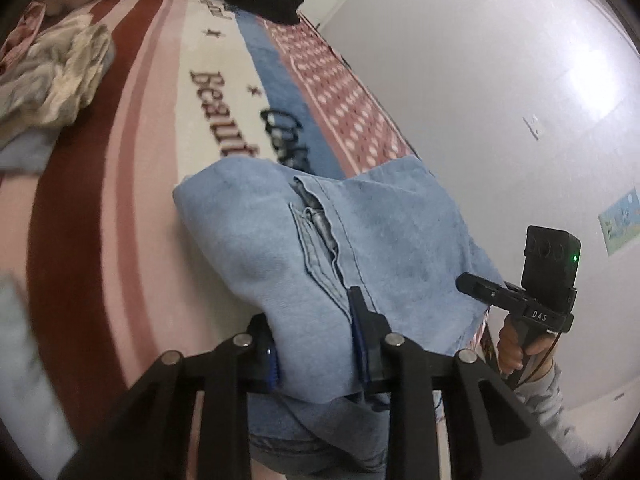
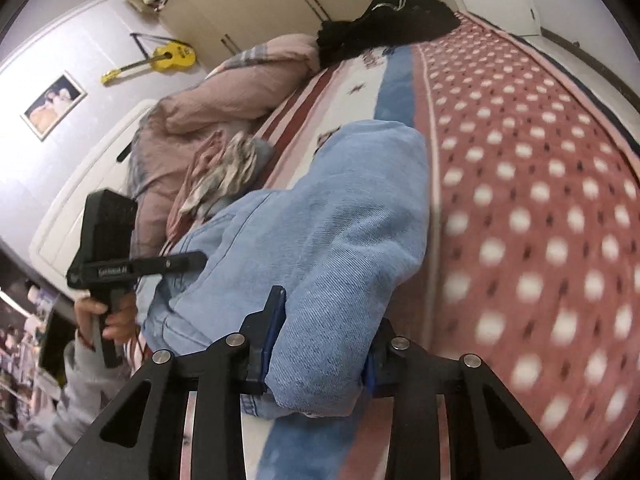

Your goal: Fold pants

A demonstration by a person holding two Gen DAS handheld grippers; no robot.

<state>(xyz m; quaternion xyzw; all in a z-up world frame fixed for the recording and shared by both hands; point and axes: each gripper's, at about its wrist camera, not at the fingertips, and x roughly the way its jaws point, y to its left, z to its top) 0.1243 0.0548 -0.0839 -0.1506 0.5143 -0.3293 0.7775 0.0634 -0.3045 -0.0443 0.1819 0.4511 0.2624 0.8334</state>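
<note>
Closest to each lens, the left gripper (image 1: 316,344) and right gripper (image 2: 320,344) each have their jaws pinching a thick bunch of the pale blue pants (image 1: 320,240), held up over the bed (image 2: 540,200). A rumpled cloth (image 1: 52,76) and black garment (image 2: 392,12) lie farther off.

The bedspread (image 1: 160,128) ahead of the left gripper reads "Beauti…"; the right gripper (image 1: 476,286) body says "DAS".

Light-blue denim pants (image 1: 340,248) lie on a red, white-dotted, blue-striped blanket (image 2: 540,200).
</note>
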